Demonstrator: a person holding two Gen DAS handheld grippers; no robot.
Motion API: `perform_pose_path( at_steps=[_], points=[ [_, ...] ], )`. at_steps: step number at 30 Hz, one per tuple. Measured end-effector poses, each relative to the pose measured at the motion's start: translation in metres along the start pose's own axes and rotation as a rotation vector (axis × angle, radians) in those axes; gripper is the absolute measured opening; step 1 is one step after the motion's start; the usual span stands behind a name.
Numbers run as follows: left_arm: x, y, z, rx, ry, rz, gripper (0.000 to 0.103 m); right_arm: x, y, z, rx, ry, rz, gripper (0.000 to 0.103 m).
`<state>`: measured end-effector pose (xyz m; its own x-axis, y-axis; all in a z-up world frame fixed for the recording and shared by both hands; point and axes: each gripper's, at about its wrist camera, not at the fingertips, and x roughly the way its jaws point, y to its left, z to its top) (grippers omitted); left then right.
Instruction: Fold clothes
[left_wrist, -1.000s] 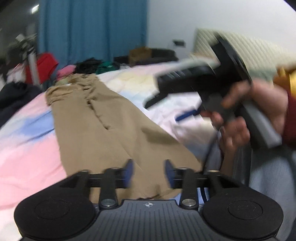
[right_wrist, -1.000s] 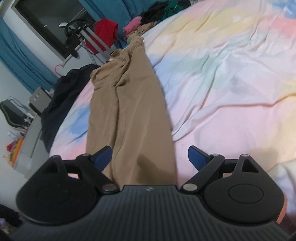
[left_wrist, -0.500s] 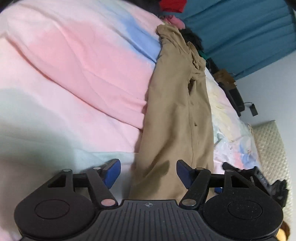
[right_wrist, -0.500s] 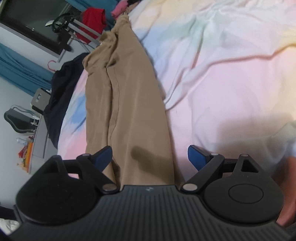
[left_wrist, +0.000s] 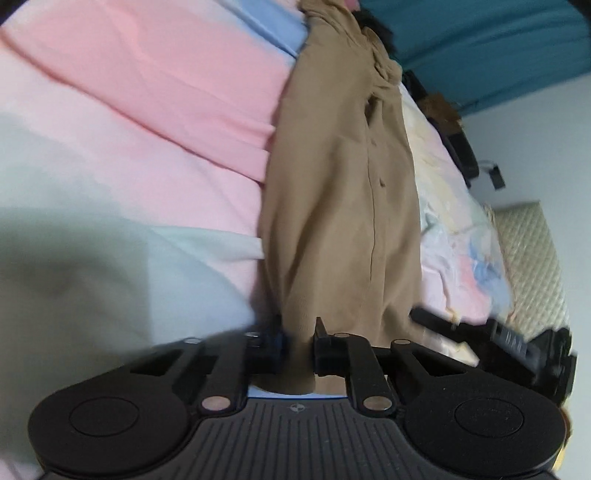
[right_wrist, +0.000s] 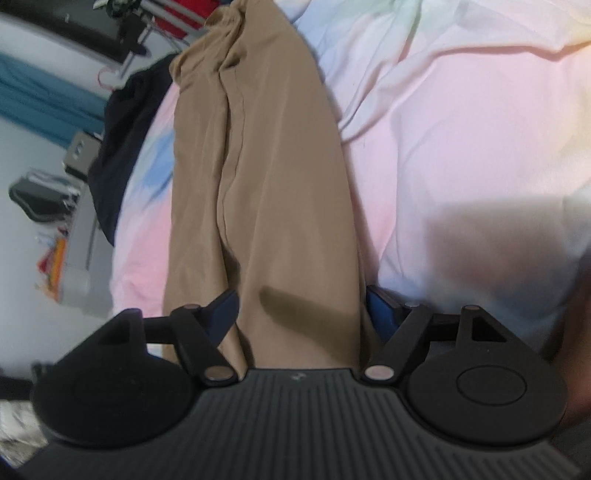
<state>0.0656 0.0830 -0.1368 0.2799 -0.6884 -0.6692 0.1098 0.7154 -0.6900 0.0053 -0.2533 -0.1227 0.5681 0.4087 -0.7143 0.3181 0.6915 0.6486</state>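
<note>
on the bed, left gripper (left_wrist: 298, 341) pinches tan trousers (left_wrist: 343, 192); right gripper (right_wrist: 301, 308) spread wide astride them.

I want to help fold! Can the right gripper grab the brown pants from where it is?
Probably yes: the right gripper is open, its fingers either side of the tan pants, nothing between.

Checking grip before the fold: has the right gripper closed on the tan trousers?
No, the right gripper is wide open astride the tan trousers.
</note>
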Motion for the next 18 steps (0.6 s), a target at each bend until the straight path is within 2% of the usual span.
perform_pose_path(
  at_steps=[3,4,6,8,9,10,13,18],
  points=[
    [0.003,0.0,0.0,0.004,-0.006,0.014,0.006,-0.001,0.009,-0.013,-0.053,0.027,-0.036,0.076],
    [0.001,-0.003,0.0,0.017,-0.016,0.015,0.006,-0.002,0.013,-0.017,-0.077,0.028,-0.058,0.068],
    [-0.006,-0.007,-0.001,0.029,-0.049,-0.008,0.005,-0.004,0.019,-0.023,-0.109,0.018,-0.106,0.06],
    [-0.022,-0.01,-0.004,0.034,-0.112,-0.052,0.005,-0.005,0.022,-0.028,-0.111,0.01,-0.133,0.039],
    [-0.03,-0.012,-0.007,0.037,-0.144,-0.074,0.005,-0.006,0.023,-0.03,-0.112,0.006,-0.147,0.019],
    [-0.034,-0.013,-0.008,0.038,-0.163,-0.092,0.004,-0.007,0.024,-0.033,-0.112,0.008,-0.144,0.014],
    [-0.047,-0.02,-0.012,0.062,-0.206,-0.136,0.004,-0.027,0.026,-0.033,-0.08,-0.044,-0.085,0.009],
    [-0.076,-0.044,-0.005,0.038,-0.297,-0.227,0.004,-0.074,0.041,-0.017,-0.059,-0.142,0.064,0.009]
  ],
)
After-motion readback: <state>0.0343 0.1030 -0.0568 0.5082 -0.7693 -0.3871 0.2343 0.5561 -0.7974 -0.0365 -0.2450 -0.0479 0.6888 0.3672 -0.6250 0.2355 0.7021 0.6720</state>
